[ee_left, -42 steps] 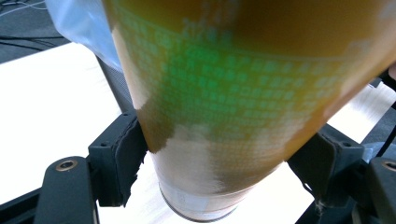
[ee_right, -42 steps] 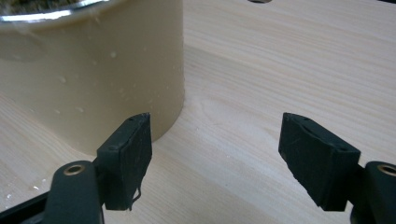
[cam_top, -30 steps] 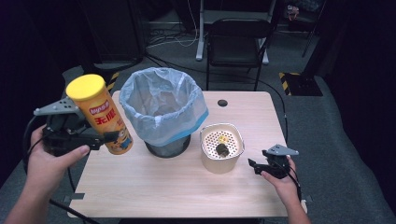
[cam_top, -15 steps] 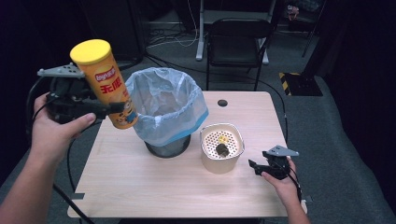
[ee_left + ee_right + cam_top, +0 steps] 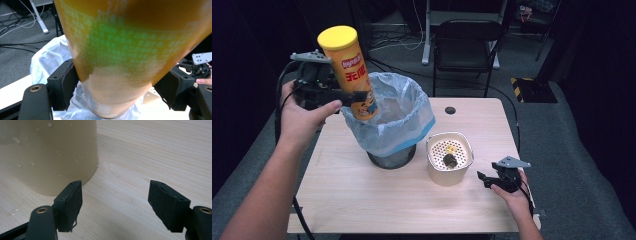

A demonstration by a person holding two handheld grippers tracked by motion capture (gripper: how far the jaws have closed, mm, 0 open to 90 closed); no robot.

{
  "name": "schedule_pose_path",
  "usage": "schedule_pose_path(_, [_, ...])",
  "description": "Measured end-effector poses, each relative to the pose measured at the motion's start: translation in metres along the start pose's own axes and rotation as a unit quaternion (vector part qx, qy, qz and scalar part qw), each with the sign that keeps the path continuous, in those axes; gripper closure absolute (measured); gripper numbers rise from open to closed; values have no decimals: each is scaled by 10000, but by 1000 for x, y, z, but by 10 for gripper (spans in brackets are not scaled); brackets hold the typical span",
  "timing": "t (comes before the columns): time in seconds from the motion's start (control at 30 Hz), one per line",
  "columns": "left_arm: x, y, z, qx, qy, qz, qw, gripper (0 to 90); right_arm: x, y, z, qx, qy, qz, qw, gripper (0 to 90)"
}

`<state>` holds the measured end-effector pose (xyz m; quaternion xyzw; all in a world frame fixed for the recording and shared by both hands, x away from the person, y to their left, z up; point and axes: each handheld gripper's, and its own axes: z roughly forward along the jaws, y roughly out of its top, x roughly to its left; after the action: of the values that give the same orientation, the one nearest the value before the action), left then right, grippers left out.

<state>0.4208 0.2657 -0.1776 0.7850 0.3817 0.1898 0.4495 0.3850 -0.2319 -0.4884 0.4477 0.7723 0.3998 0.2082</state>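
The chip can (image 5: pixel 349 73) is sitting clamped between your left gripper (image 5: pixel 343 96) fingers (image 5: pixel 65 86), tilted above the lined bin's (image 5: pixel 387 122) rim. Your right gripper (image 5: pixel 486 179) is resting released on the counter (image 5: pixel 362 200), just beside the cream container (image 5: pixel 449 159), its fingers having just been closing on nothing.

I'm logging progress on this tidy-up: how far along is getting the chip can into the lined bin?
Done: the left hand-held gripper is clamped on the yellow chip can and holds it off the table, tilted above the bin's rim. In hand: bringing it over the opening. Left: letting it drop in. The right hand-held gripper rests open beside the beige strainer cup, holding nothing.
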Motion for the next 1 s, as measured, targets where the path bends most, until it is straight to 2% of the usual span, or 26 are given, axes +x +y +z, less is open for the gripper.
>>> schedule_pose_path(0.17, [1, 3, 22, -32, 12, 1, 10000, 239, 1, -1, 1, 24, 32, 43, 10000, 274])
schedule_pose_path(0.37, [1, -2, 47, -12, 62, 84, 9999, 239, -2, -2, 1, 23, 6, 10, 10000, 276])
schedule_pose_path(0.67, [17, -23, 81, 110, 49, -225, 9997, 238, -2, -3, 2, 11, -18, 20, 10000, 276])
schedule_pose_path(0.83, [20, -29, 95, 246, 111, -217, 9994, 238, -4, -3, 3, 55, 23, -53, 10000, 276])
schedule_pose_path(0.97, [21, -32, 103, 306, 118, -279, 9991, 238, -3, -4, 4, 49, -15, 40, 10000, 276])
schedule_pose_path(1.0, [22, -32, 106, 380, 117, -230, 9989, 238, -3, -4, 4, 45, -13, 40, 10000, 276])
